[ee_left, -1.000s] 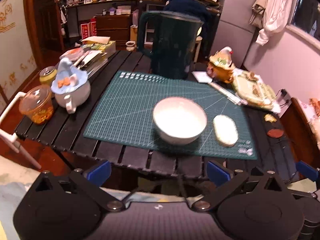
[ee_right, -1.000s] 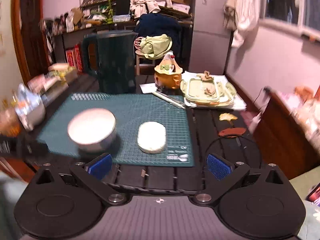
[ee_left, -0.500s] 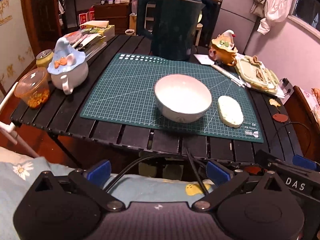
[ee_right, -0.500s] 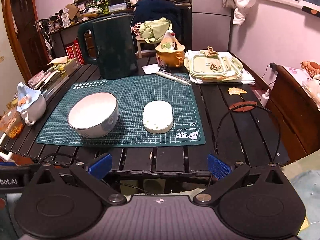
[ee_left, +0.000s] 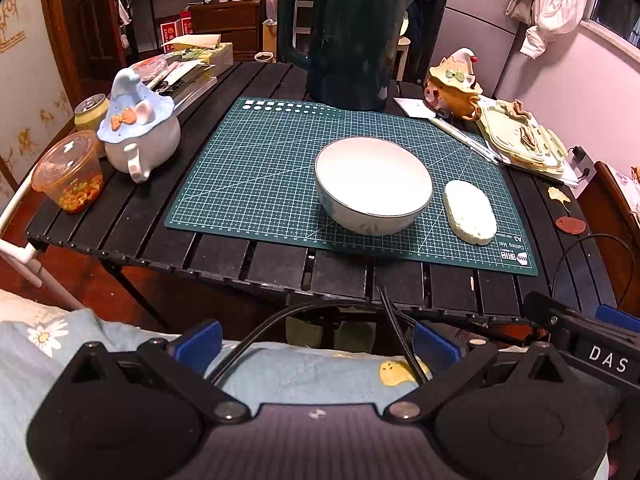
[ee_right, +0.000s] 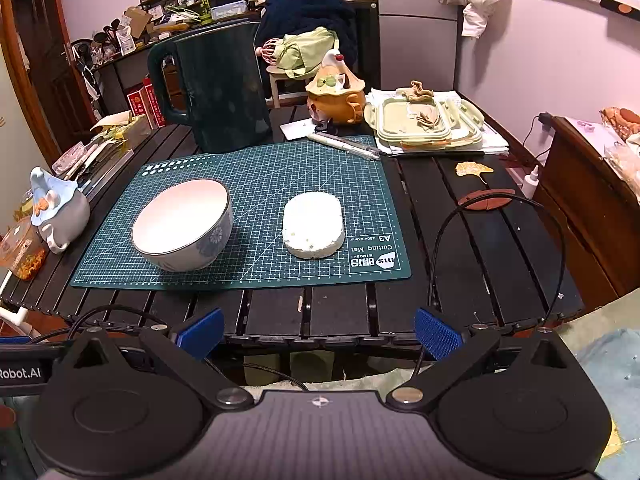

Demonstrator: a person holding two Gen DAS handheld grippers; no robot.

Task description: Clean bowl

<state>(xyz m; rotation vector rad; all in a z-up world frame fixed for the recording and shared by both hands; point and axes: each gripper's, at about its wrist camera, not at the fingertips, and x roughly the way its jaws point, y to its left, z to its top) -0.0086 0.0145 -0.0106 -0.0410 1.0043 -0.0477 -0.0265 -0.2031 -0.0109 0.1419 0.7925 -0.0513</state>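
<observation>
A white bowl (ee_left: 373, 184) with a blue flower pattern (ee_right: 182, 224) stands upright on a green cutting mat (ee_left: 264, 168) (ee_right: 256, 184). A white oval sponge (ee_left: 469, 212) (ee_right: 313, 225) lies on the mat just right of the bowl. My left gripper (ee_left: 316, 346) hangs open in front of the table's near edge, well short of the bowl. Off the same edge, my right gripper (ee_right: 318, 332) is open too, nothing between its blue pads, roughly in line with the sponge.
A dark green jug (ee_left: 346, 40) (ee_right: 218, 92) stands behind the mat. A blue-hatted teapot (ee_left: 136, 128), a can and a plastic cup (ee_left: 70, 176) sit at left. An orange teapot (ee_right: 336, 94), pens and stacked green lids (ee_right: 428, 120) lie at right. Cables (ee_right: 500, 248) loop over the front edge.
Both grippers have pulled back and risen from the table, so bowl and sponge sit farther off. Both stay open. Bowl and sponge have not moved.
</observation>
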